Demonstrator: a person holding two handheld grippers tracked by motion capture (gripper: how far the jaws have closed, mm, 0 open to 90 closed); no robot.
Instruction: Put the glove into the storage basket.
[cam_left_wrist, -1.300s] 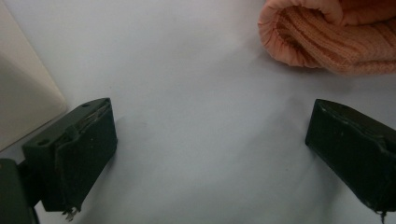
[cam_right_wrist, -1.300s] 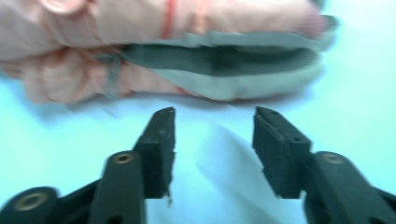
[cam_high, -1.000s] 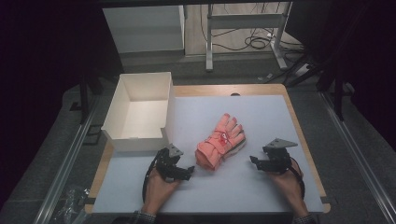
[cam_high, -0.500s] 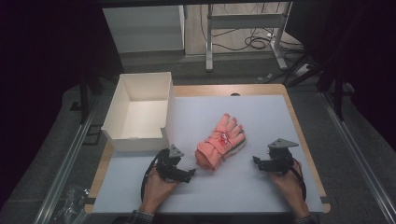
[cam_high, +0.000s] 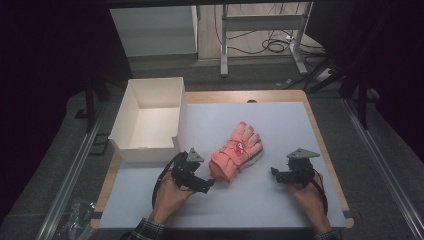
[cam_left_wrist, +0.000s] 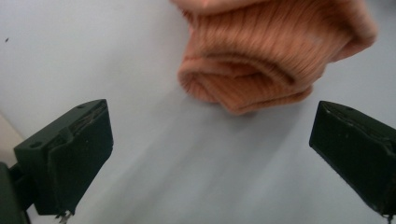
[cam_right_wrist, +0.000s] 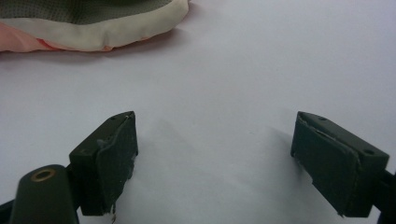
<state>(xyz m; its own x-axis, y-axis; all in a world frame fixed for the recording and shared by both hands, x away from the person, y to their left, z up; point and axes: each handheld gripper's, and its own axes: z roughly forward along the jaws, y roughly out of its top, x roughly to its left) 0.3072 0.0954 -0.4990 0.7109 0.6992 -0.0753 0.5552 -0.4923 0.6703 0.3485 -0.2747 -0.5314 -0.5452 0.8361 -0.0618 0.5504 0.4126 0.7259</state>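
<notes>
The gloves (cam_high: 236, 153) are a pink stacked pair lying flat near the middle of the pale counter (cam_high: 280, 200), fingers pointing away from me toward the far right, cuffs toward me. In my left gripper view the ribbed cuff (cam_left_wrist: 261, 56) is blurred and cut off by the top edge, so I cannot make out the rest of the pair there. In my right gripper view just a pale rim and a dark mesh patch of a glove (cam_right_wrist: 93, 28) peek in at the top left corner; I cannot tell which part that is.

My left gripper (cam_high: 207, 184) sits just beside the cuff end, angled toward it, released, jaws spread wide with bare counter between them and not touching the knit. My left hand (cam_high: 170, 192) wraps its body from below, and a checked sleeve (cam_high: 145, 231) is cut off at the bottom edge.

My right gripper (cam_high: 276, 173) is well apart from the gloves on their right, pointing left toward them. Its jaws have just been opening and now stand wide, nothing between them. The white box (cam_high: 150, 150) stands open at the counter's far left.
</notes>
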